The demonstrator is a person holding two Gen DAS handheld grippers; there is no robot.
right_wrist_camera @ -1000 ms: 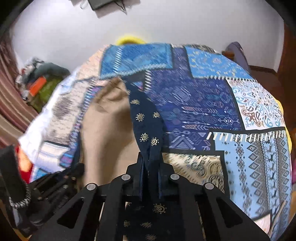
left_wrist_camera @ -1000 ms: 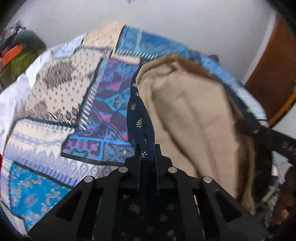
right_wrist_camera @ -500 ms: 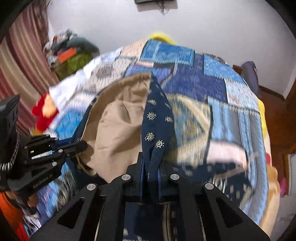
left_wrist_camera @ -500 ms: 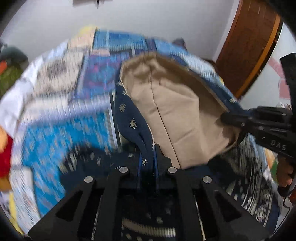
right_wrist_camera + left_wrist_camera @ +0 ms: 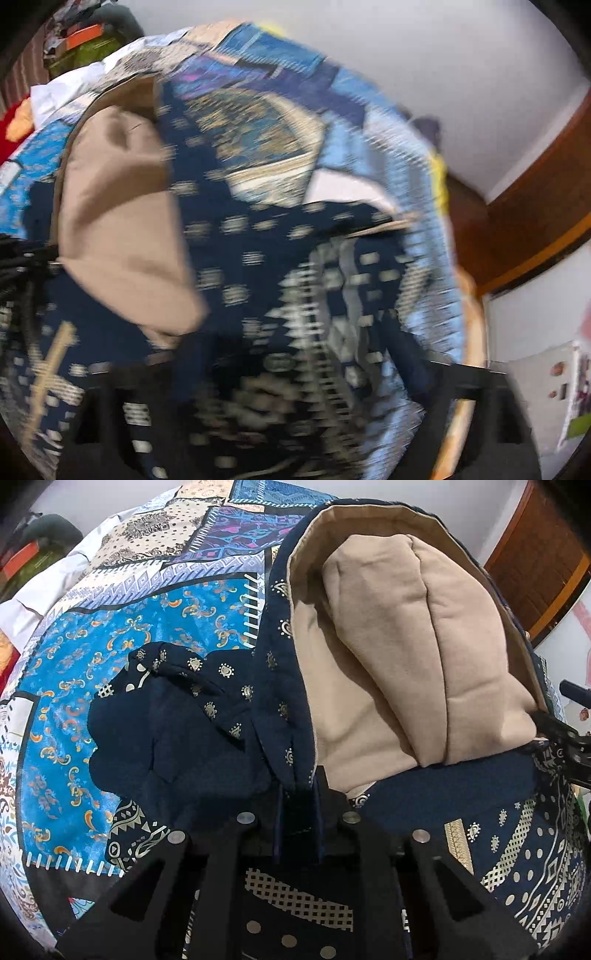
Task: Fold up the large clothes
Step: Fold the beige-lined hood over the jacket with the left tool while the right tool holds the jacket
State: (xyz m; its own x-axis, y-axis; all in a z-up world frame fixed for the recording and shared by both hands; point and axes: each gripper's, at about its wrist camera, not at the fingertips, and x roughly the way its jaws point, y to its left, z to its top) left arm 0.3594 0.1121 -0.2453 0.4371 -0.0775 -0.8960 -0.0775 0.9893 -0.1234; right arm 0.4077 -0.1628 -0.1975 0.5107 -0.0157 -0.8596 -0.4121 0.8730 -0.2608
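Note:
A large navy garment (image 5: 207,738) with gold print and a beige lining (image 5: 399,653) lies on the patchwork bedspread (image 5: 122,627). My left gripper (image 5: 298,794) is shut on the garment's navy printed edge, holding the upper part folded over the lower printed part (image 5: 517,849). The other gripper (image 5: 565,738) shows at the right edge, at the garment's far corner. The right wrist view is heavily blurred: navy cloth (image 5: 258,277) and beige lining (image 5: 122,229) drape over my right gripper, whose fingertips are hidden.
The bed fills both views. A pile of clothes (image 5: 33,550) sits at the far left by a white sheet (image 5: 40,590). A wooden door (image 5: 543,557) stands at the right, behind the bed. A white wall is behind.
Both grippers have drawn the garment's upper half down and toward me, over its lower half. The cameras sit lower and closer to the cloth. The right view has blurred with fast motion.

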